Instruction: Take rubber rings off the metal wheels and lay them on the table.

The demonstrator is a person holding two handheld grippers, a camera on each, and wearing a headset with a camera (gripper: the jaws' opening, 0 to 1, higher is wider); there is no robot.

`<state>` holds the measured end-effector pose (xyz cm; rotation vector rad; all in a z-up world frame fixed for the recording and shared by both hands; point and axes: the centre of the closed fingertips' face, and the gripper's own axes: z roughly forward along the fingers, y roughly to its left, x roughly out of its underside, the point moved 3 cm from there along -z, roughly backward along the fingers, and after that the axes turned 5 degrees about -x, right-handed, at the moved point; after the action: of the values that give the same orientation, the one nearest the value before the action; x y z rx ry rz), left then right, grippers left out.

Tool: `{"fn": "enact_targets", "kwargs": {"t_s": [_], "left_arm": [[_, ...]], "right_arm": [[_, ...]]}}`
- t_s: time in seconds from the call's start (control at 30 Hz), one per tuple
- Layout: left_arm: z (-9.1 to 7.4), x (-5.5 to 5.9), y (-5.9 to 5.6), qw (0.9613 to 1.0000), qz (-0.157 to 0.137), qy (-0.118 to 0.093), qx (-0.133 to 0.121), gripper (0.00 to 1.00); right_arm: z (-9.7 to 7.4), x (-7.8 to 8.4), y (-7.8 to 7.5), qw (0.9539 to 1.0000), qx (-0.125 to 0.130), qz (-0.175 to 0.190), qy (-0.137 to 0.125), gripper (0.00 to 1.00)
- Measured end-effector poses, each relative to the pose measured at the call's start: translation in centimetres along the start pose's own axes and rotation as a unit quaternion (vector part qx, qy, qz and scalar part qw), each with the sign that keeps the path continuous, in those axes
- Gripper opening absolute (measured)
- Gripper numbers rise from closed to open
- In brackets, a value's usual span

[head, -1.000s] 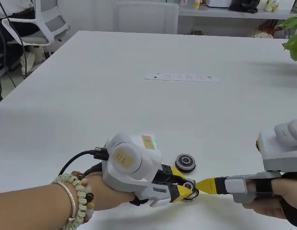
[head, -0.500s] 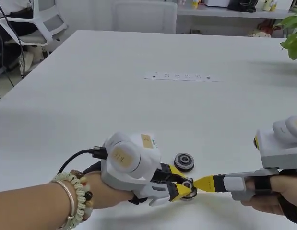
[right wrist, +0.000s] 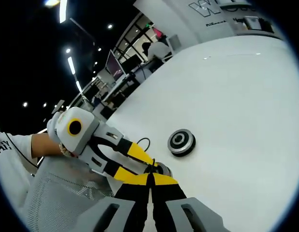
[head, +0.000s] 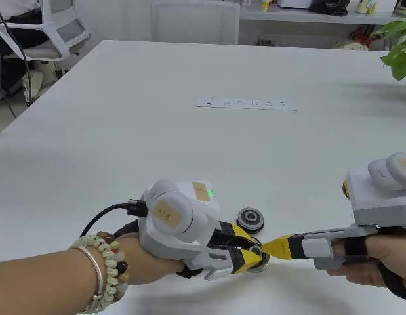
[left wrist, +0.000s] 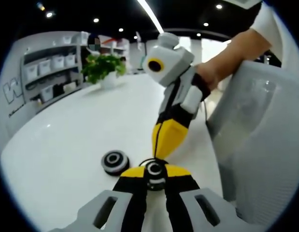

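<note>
Metal wheel [left wrist: 154, 170] sits flat, hub upward, in left tool [head: 254, 252].

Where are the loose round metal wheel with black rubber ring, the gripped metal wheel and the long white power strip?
Loose round metal wheel [head: 250, 219]: head view, its hub.
Gripped metal wheel [left wrist: 154, 169]: left gripper view, its centre.
Long white power strip [head: 245, 103]: head view, its middle.

We note bright, even overhead light on the white table [head: 157, 131]. Soft shadows lie just beneath the fingers [head: 245, 259]. In both gripper views ceiling lamps [left wrist: 149, 14] glare above the fingers, straight lines bend toward the edges, and the background is soft.
</note>
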<state>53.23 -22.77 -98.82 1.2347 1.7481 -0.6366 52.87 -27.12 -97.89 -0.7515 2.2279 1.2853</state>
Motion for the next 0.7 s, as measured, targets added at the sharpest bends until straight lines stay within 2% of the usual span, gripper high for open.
{"fn": "enact_targets", "kwargs": {"t_s": [0.07, 0.23, 0.4, 0.53, 0.63, 0.7], "left_arm": [[0.0, 0.0, 0.0, 1.0, -0.001, 0.0, -0.001, 0.13], [0.0, 0.0, 0.0, 0.9999, -0.013, 0.0, -0.005, 0.14], [0.0, 0.0, -0.1, 1.0, -0.009, -0.004, -0.003, 0.14], [0.0, -0.1, -0.2, 1.0, -0.001, 0.002, -0.002, 0.14], [-0.1, -0.7, -0.5, 0.9999, -0.003, -0.001, 0.011, 0.2], [-0.2, -1.1, -0.9, 0.9998, 0.009, -0.004, 0.017, 0.23]], "right_arm": [[0.1, 0.3, -0.2, 0.9998, 0.011, -0.014, 0.012, 0.0], [0.1, 0.5, -0.3, 0.9996, 0.015, -0.017, 0.017, 0.0], [0.0, 0.5, -0.7, 0.9994, 0.024, -0.018, 0.019, 0.0], [-0.1, 0.4, -0.8, 0.9993, 0.027, -0.018, 0.018, 0.0], [-0.2, 0.4, -0.9, 0.9993, 0.028, -0.017, 0.016, 0.0], [-0.2, 0.3, -1.0, 0.9995, 0.027, -0.012, 0.013, 0.0]]}}
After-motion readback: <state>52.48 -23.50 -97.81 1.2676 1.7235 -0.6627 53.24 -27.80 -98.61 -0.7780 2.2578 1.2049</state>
